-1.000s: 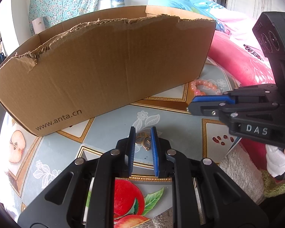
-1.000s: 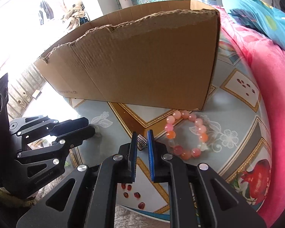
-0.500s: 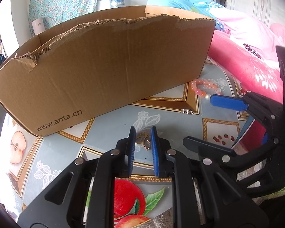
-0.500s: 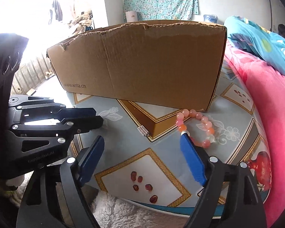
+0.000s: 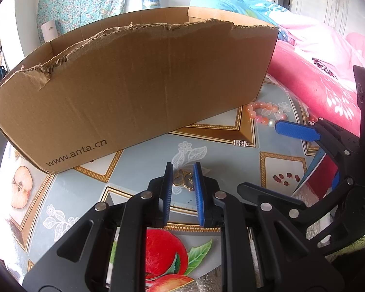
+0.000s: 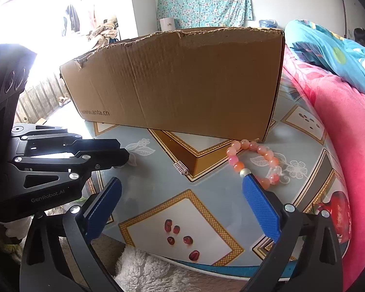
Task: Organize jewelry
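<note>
A pink bead bracelet [image 6: 255, 163] lies on the patterned table by the right front corner of the cardboard box [image 6: 182, 80]; it also shows in the left wrist view [image 5: 265, 115]. A small silver clasp piece [image 6: 180, 168] lies on the table left of it, also in the left wrist view [image 5: 240, 143]. A gold ornament [image 5: 183, 180] lies on the table between my left gripper's [image 5: 182, 175] narrowly parted fingers; contact is unclear. My right gripper [image 6: 180, 189] is wide open and empty, low over the table's front edge, its right finger [image 6: 260, 204] just short of the bracelet.
The torn box [image 5: 138, 92] fills the back of the table [image 5: 231, 170]. A pink blanket [image 6: 340, 126] and a bed lie to the right. A white fluffy rug [image 6: 143, 270] sits below the table's front edge. The left gripper's body [image 6: 48, 165] is at the left.
My right gripper has opened wide, let go of the silver clasp piece, which now lies on the table, and drawn back. My left gripper has stayed still.
</note>
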A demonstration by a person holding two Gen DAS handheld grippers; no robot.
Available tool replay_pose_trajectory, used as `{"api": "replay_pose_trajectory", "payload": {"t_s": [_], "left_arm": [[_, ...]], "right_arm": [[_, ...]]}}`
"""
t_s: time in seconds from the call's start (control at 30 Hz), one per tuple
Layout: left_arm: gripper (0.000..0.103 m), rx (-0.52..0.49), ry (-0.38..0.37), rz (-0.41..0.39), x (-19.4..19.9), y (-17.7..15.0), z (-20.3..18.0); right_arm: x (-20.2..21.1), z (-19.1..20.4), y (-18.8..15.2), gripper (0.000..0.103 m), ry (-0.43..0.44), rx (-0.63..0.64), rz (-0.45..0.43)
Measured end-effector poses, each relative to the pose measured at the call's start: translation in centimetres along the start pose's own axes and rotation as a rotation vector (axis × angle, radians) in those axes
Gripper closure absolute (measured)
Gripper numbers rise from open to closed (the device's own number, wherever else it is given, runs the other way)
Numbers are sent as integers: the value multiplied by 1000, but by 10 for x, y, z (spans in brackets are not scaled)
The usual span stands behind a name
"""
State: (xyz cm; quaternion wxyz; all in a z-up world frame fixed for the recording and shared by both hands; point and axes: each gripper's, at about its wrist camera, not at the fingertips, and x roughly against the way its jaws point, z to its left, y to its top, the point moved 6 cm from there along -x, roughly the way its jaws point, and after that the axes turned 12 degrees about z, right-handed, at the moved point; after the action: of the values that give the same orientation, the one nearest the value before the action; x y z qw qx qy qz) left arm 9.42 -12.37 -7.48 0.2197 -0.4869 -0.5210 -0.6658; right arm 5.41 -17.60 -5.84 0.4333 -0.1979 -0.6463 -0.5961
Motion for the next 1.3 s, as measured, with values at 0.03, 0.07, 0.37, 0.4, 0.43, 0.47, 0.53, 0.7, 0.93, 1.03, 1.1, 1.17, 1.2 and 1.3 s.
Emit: {"api": "replay_pose_trajectory", "payload": {"t_s": [0.03,0.07,0.37,0.4,0.43,0.47,0.53,0.7,0.93,1.03,1.1,1.17,1.2,1.3], "left_arm": [[81,2,-5,5,1,-1,1],[77,2,-11,9,1,-1,1],[72,-31,13,16,12,-8,1],[72,-32,22,25,10,-9,2],[72,-30,25,31,9,-9,2],[72,-28,22,33,8,-8,2],[72,-26,23,40,5,-7,2],[71,-34,40,47,3,-6,2],[70,-16,72,64,2,-4,10],[70,0,86,68,3,-4,16],[70,13,93,67,3,-4,19],[70,26,98,65,2,-3,22],[70,33,98,64,1,-2,22],[70,55,100,58,-1,0,25]], "right_arm": [[-1,2,-1,6,-13,6,-1],[-2,3,-1,6,-24,13,-1],[1,0,-3,6,7,-1,-20],[1,-1,-4,6,17,-6,-23],[2,-2,-3,6,30,-12,-28],[3,-4,-4,6,51,-23,-35],[5,-8,-3,6,91,-42,-47],[6,-8,-3,6,108,-46,-53],[6,-8,-4,6,113,-48,-55],[6,-8,-4,6,116,-48,-55],[5,-8,-4,6,115,-48,-54],[6,-8,-4,6,115,-48,-55],[5,-8,-4,6,114,-48,-54],[5,-8,-4,6,114,-48,-54]]}}
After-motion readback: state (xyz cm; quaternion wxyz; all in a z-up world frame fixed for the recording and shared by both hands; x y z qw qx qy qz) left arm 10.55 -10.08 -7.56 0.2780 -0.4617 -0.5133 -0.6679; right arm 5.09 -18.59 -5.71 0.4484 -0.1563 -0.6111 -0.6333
